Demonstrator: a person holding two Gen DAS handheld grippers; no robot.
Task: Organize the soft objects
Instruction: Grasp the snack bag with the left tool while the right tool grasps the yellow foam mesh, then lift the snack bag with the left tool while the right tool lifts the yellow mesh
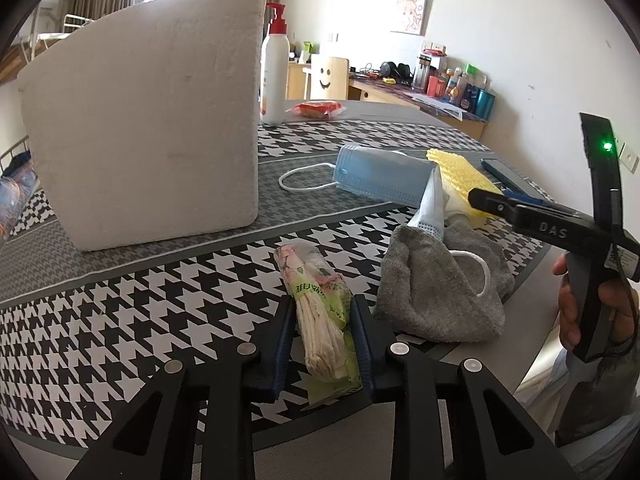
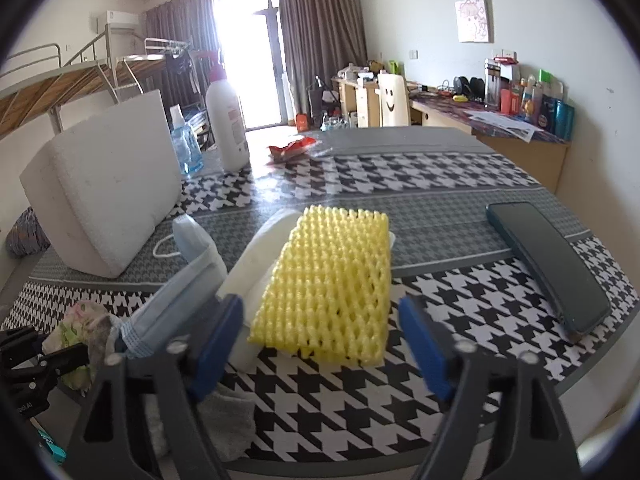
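Two grips matter: we keep the left gripper [image 1: 323, 344] clamped on the green-wrapped tissue pack [image 1: 320, 320], centring the right gripper's [image 2: 322, 344] spread jaws around the yellow foam net sleeve [image 2: 332, 280] near the tabletop's [image 2: 460, 200] front edge.

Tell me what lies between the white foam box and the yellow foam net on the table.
In the right wrist view, a blue face mask and a white foam pad lie between the white foam box and the yellow foam net, which rests on the pad.

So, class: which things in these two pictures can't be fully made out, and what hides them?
- Foam box: its inside, left wrist view; its own wall hides it.
- Tissue pack: near end, cut off by the left tool.
- Blue bottle: lower part, right wrist view, behind the box.
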